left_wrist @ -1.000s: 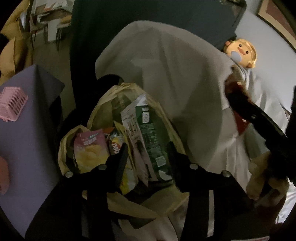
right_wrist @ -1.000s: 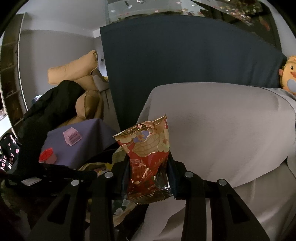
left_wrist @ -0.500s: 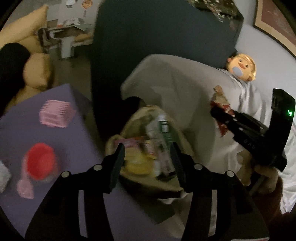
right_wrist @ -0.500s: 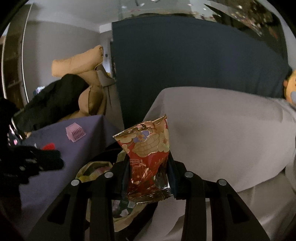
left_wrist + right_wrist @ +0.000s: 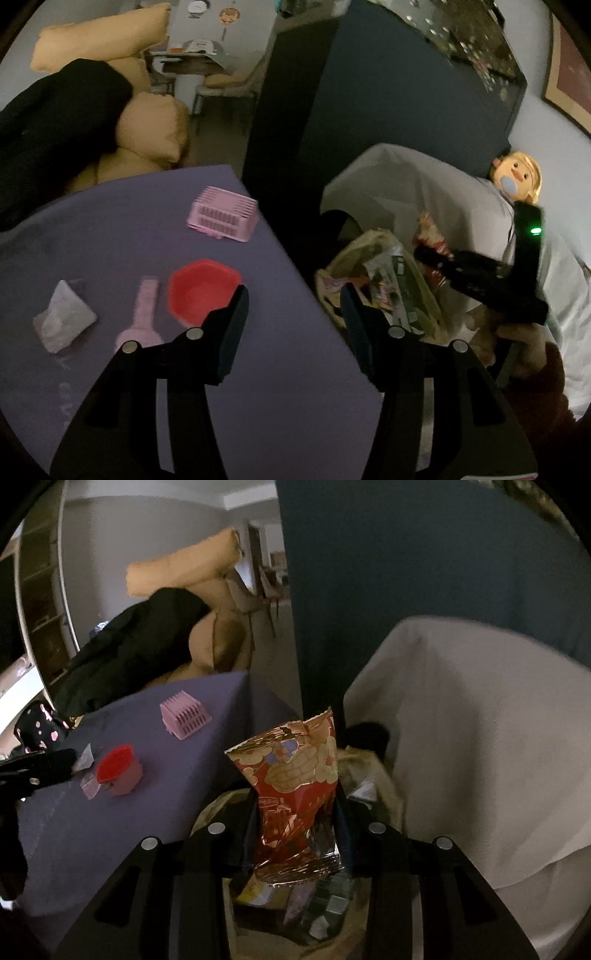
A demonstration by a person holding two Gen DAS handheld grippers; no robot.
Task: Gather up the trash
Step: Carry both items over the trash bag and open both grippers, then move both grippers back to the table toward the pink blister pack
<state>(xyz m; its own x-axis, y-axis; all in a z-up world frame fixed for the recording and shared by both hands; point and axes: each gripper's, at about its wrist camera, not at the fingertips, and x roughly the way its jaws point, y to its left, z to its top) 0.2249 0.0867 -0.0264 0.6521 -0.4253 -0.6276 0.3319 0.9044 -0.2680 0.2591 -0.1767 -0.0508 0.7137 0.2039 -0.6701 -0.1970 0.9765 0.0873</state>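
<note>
Pinching the crinkled red foil snack wrapper (image 5: 295,794), your right gripper (image 5: 297,812) hangs over the stuffed yellow trash bag (image 5: 365,771); release low. Your left gripper (image 5: 293,306) is spread, empty.

Counts: two tongs, left tongs (image 5: 293,308) and right tongs (image 5: 297,812). One red snack wrapper (image 5: 295,775). One trash bag (image 5: 373,280), several wrappers inside, exact number unclear. On desk (image 5: 147,229): one pink basket (image 5: 222,218), one red bowl (image 5: 201,290), one pink scoop (image 5: 142,314), one crumpled tissue (image 5: 63,321). One doll (image 5: 517,176).
</note>
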